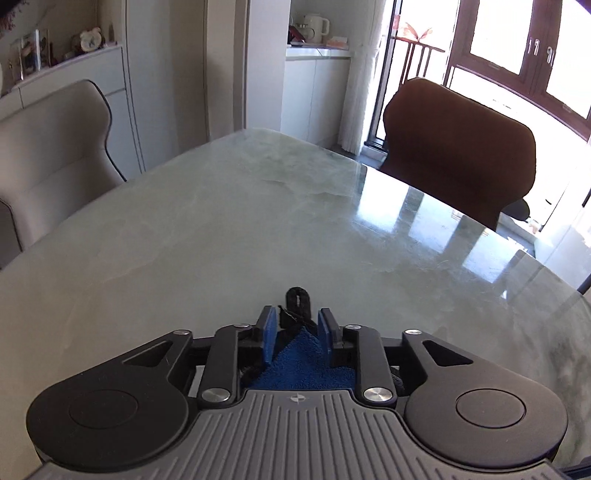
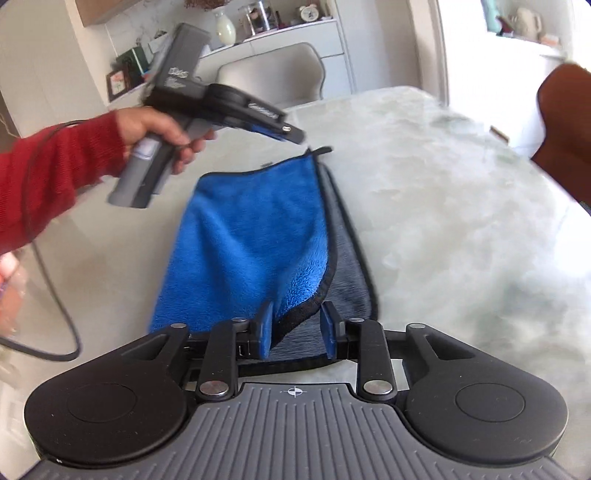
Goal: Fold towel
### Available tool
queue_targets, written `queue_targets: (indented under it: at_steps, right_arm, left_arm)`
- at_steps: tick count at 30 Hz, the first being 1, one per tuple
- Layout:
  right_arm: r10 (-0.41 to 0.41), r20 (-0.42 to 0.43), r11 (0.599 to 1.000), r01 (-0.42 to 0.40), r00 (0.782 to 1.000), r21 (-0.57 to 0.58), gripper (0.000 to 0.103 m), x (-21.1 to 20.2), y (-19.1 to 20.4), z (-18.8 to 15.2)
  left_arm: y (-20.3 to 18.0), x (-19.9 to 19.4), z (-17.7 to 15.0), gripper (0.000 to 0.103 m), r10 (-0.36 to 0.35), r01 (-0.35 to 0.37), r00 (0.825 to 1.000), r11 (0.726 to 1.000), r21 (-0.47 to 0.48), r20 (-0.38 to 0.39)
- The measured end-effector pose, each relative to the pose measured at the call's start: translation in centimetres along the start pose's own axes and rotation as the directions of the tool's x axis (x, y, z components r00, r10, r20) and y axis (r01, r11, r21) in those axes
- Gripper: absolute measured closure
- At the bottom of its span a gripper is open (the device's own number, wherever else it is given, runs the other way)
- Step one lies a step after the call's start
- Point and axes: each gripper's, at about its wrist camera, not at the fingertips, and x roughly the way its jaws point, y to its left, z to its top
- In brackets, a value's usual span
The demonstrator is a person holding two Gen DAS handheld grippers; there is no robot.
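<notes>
Blue towel (image 2: 251, 236) w/ black trim lay folded on tabletop (image 2: 461, 221), grey underside showing along right edge.

**A:** ok so what do we count around the marble table (image 1: 258, 221)?

**B:** We've got one towel (image 2: 251, 236) lying on it, blue on one face and grey on the other. Two grippers over the table: the left gripper (image 2: 288, 134) above the towel's far corner, the right gripper (image 2: 297, 326) at its near edge.

**A:** Chairs?

**B:** We see two at the table: one beige chair (image 1: 51, 155) on its left side, one brown chair (image 1: 458, 147) on its right. Plus one white kettle (image 1: 316, 27) on the counter beyond it.
</notes>
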Motion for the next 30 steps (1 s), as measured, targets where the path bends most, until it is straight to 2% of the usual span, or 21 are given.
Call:
queue_targets:
  at_steps: [1,2,4,7,9,11,13,16,18,22,24,27,30]
  right_arm:
    - [-0.009,0.013,1.000,0.009,1.000,-0.006,0.073,-0.1,0.0,0.2]
    - [-0.018,0.026,1.000,0.018,1.000,-0.011,0.073,-0.1,0.0,0.5]
    - [0.001,-0.008,1.000,-0.001,1.000,-0.024,0.067,0.1,-0.1,0.9]
    - [0.038,-0.081,0.998,-0.041,0.996,-0.037,0.066,0.0,-0.4,0.7]
    - [0.071,-0.138,0.996,-0.077,0.988,-0.035,0.066,0.0,-0.5,0.4]
    - [0.000,-0.167,0.994,-0.017,0.986,-0.104,0.066,-0.1,-0.4,0.5]
    - [-0.035,-0.152,0.991,0.014,0.988,-0.136,0.066,-0.5,-0.7,0.9]
    - [0.090,-0.121,0.992,-0.100,0.989,-0.080,0.062,-0.1,-1.9,2.7]
    - [0.136,-0.113,0.983,-0.149,0.984,-0.111,0.052,0.5,-1.7,3.5]
    - [0.097,-0.116,0.973,-0.118,0.989,-0.197,0.052,4.1,-1.6,5.6]
    - [0.065,-0.131,0.975,-0.091,0.989,-0.202,0.053,5.0,-1.7,5.8]
    - [0.075,-0.116,0.984,-0.092,0.990,-0.150,0.059,4.2,-2.0,4.8]
    - [0.066,-0.140,0.992,-0.080,0.988,-0.100,0.066,3.7,-2.4,2.9]
  left_arm:
    - [0.2,-1.2,-0.3,0.061,0.030,-0.029,0.999,1.000,-0.011,0.031]
    - [0.1,-2.5,-1.1,0.053,0.027,-0.025,0.998,0.999,-0.028,0.050]
    - [-0.1,-5.1,-2.7,0.051,0.019,-0.014,0.996,0.998,-0.060,0.083]
    - [-1.5,-7.6,-6.3,0.051,-0.028,0.030,0.999,0.997,-0.071,0.037]
    - [-3.2,-9.1,-9.5,0.051,-0.073,0.071,0.997,0.996,-0.059,-0.035]
    - [-4.5,-10.0,-11.4,0.051,-0.102,0.099,0.992,0.994,-0.041,-0.072]
    - [-5.8,-10.6,-13.1,0.051,-0.119,0.118,0.986,0.993,-0.020,-0.113]
    - [-7.4,-11.1,-15.2,0.051,-0.138,0.136,0.976,0.990,-0.024,-0.169]
    - [-7.7,-11.2,-15.6,0.050,-0.136,0.131,0.978,0.990,-0.044,-0.156]
    - [-7.6,-11.8,-15.7,0.050,-0.112,0.099,0.985,0.990,-0.095,-0.135]
    - [-7.5,-12.1,-15.7,0.049,-0.106,0.091,0.986,0.988,-0.122,-0.126]
    - [-8.0,-13.2,-15.9,0.049,-0.088,0.077,0.991,0.991,-0.108,-0.100]
    - [-8.2,-14.0,-16.1,0.046,-0.107,0.098,0.992,0.988,-0.122,-0.069]
